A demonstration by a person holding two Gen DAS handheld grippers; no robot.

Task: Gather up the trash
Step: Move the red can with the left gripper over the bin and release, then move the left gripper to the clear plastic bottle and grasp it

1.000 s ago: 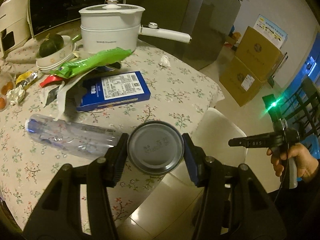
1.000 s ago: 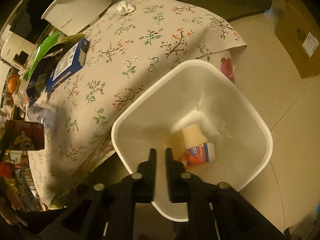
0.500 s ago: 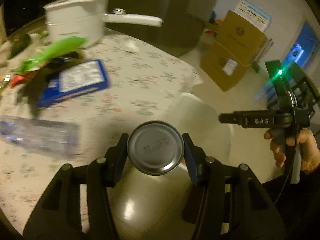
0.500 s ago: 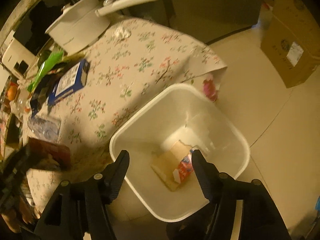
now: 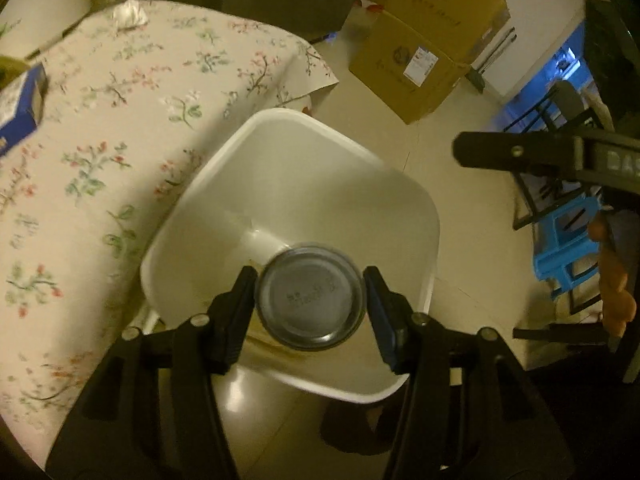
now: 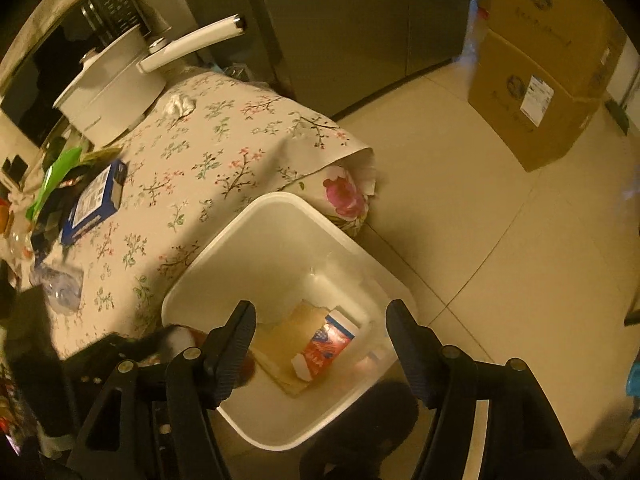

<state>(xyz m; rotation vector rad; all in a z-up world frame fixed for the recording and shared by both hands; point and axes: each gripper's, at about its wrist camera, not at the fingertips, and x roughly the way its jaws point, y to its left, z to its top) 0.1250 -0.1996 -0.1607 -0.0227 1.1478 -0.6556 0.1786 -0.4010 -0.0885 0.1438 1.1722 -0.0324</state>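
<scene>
Dim, warm yellow indoor light in both views — strong fisheye bending and black vignette at the corners. The tablecloth (image 5: 100, 168) is motion-blurred in the left view; cold blue light glows at its right edge.

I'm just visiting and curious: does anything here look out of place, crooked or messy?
Yes. The floral tablecloth hangs rumpled at the table corner, its edge curled above the white bin. A crumpled tissue lies on the cloth beside the white pot, and wrappers and a blue box are scattered at the far side.
</scene>
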